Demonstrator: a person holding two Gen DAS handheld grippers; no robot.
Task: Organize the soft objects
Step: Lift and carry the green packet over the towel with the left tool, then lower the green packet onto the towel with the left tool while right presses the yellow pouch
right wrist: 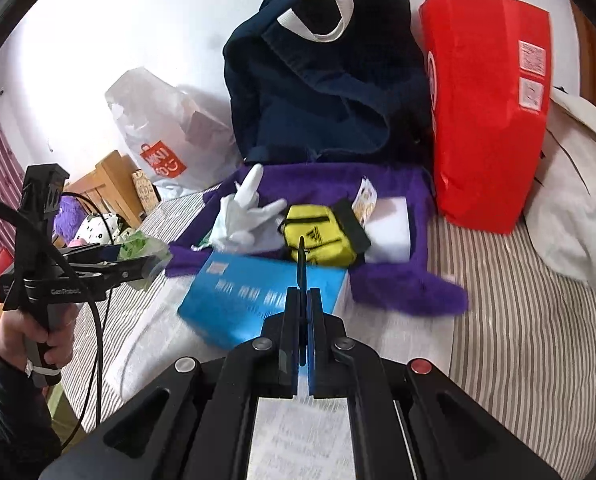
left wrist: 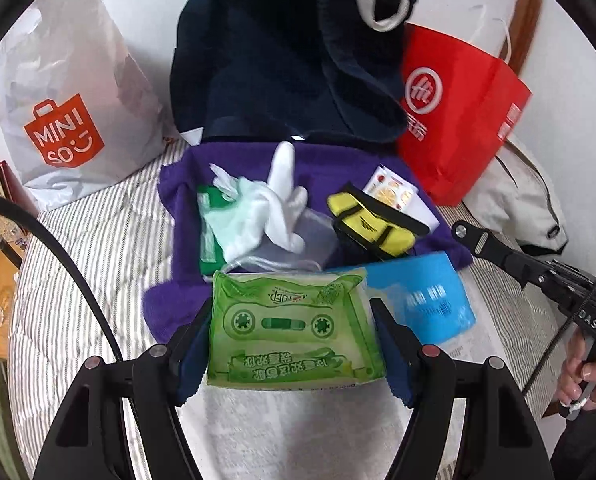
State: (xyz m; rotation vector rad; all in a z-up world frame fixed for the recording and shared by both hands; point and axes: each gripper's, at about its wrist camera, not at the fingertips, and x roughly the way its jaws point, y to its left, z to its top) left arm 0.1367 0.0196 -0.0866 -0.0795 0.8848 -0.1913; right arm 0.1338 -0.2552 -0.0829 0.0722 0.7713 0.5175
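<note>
The left hand-held gripper (left wrist: 292, 344) pinches a soft green tissue pack (left wrist: 294, 328) between its pads, its plastic wrap printed with a cassette-tape drawing and Chinese characters too small to read. The right hand-held gripper (right wrist: 301, 256) has its fingers pressed together on a thin edge of the blue pack (right wrist: 258, 300), a flat glossy rectangle with blurred white lettering that sits tilted at the front edge of the purple cloth (right wrist: 397, 280). That cloth is fuzzy and spread over a bed (right wrist: 517, 340) with a grey-and-white striped quilted cover. On the cloth lie crumpled white gloves (left wrist: 274, 208), a small yellow pouch (right wrist: 317, 240) with black straps and a black emblem, and a white sachet (left wrist: 393, 188) printed with citrus slices. Behind stands a slumped navy fabric bag (left wrist: 290, 68) with a white webbing handle. To its left in the left wrist view leans a white plastic bag (left wrist: 66, 112) with an orange "MINISO" logo, and to its right a stiff red paper bag (left wrist: 461, 116) bearing a white round logo and white labels. A cream padded garment (right wrist: 573, 200) lies beside the red bag. The handle gripped by the person's left hand (right wrist: 38, 332) reads "GenRobot".
</note>
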